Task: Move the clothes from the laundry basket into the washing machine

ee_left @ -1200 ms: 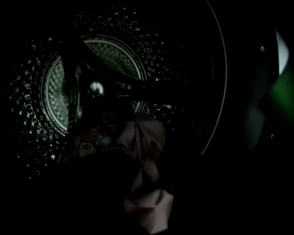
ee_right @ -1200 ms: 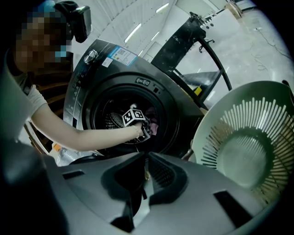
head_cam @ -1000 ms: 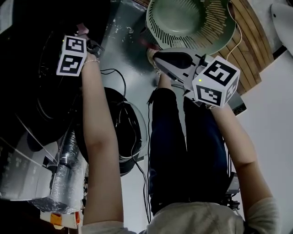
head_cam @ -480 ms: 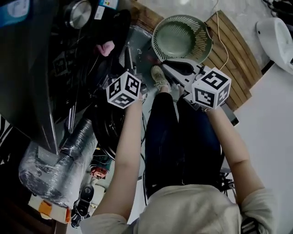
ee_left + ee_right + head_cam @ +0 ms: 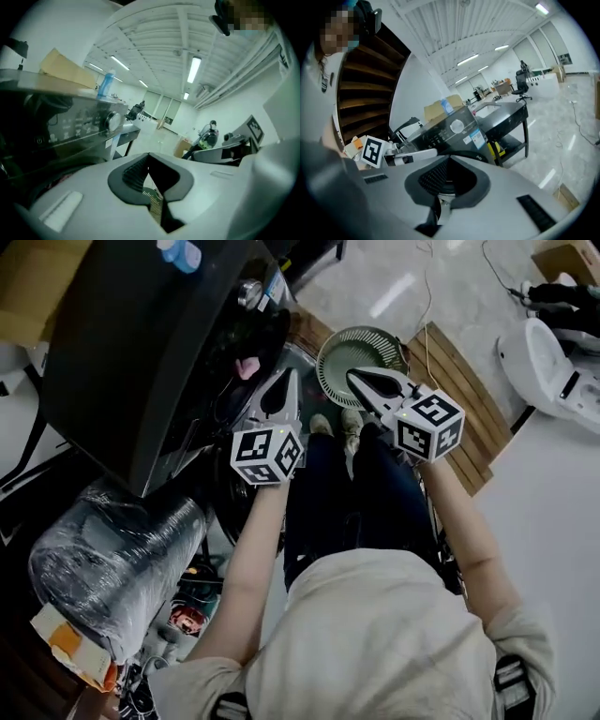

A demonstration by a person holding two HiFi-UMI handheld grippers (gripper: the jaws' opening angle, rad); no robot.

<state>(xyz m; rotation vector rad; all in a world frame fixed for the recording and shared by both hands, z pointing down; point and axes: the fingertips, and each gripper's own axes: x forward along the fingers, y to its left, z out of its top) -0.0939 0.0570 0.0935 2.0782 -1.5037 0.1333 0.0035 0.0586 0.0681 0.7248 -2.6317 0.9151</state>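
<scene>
The dark washing machine (image 5: pixel 141 352) stands at the upper left, and a pink cloth (image 5: pixel 247 367) lies in its open mouth. On the floor ahead sits the round green laundry basket (image 5: pixel 343 347), and nothing shows inside it. My left gripper (image 5: pixel 289 377) hangs shut and empty between the machine and the basket. My right gripper (image 5: pixel 355 377) is shut and empty over the basket's near rim. In the left gripper view the jaws (image 5: pixel 149 155) meet, with the machine's knob (image 5: pixel 112 121) beyond. The right gripper (image 5: pixel 449 158) faces the machine (image 5: pixel 457 126) and the left gripper (image 5: pixel 410 155).
A blue bottle (image 5: pixel 178 252) and a cardboard box (image 5: pixel 28 277) rest on the machine. A plastic-wrapped bundle (image 5: pixel 112 554) lies at the lower left. Wooden planks (image 5: pixel 469 399) and a white fixture (image 5: pixel 548 362) are to the right. The person's shoes (image 5: pixel 323 424) stand by the basket.
Both grippers have risen. The left one has come out of the machine's mouth, moved right toward the basket, and its jaws have closed. The pink cloth stays in the machine.
</scene>
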